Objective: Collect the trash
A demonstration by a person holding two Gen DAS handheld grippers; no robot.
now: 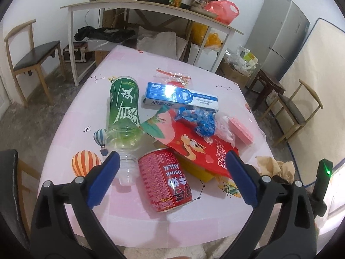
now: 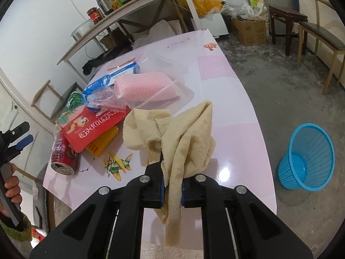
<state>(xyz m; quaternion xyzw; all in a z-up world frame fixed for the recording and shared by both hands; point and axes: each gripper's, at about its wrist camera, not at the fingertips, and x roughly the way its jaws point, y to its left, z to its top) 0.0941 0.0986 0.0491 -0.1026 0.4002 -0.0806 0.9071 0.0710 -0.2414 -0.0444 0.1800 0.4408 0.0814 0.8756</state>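
A pile of trash lies on the pink table [image 1: 120, 215]. My left gripper [image 1: 172, 161] is open, its blue pads on either side of a red milk drink can [image 1: 165, 180] lying on its side. Beside the can are a green plastic bottle [image 1: 124, 110], a red snack bag [image 1: 198, 149], a blue-white box [image 1: 181, 97], a blue wrapper [image 1: 203, 118] and a pink sponge [image 1: 240, 132]. My right gripper [image 2: 172, 192] is shut on a crumpled tan paper towel [image 2: 183, 136] held above the table. A blue mesh waste basket [image 2: 306, 157] stands on the floor to the right.
A yellow packet [image 2: 102, 143] lies under the snack bag. A clear plastic tray [image 2: 170, 64] holds the sponge. A cluttered side table [image 1: 151, 8], wooden chairs [image 1: 32, 51], a fridge [image 1: 280, 36] and cardboard boxes [image 2: 248, 30] surround the table.
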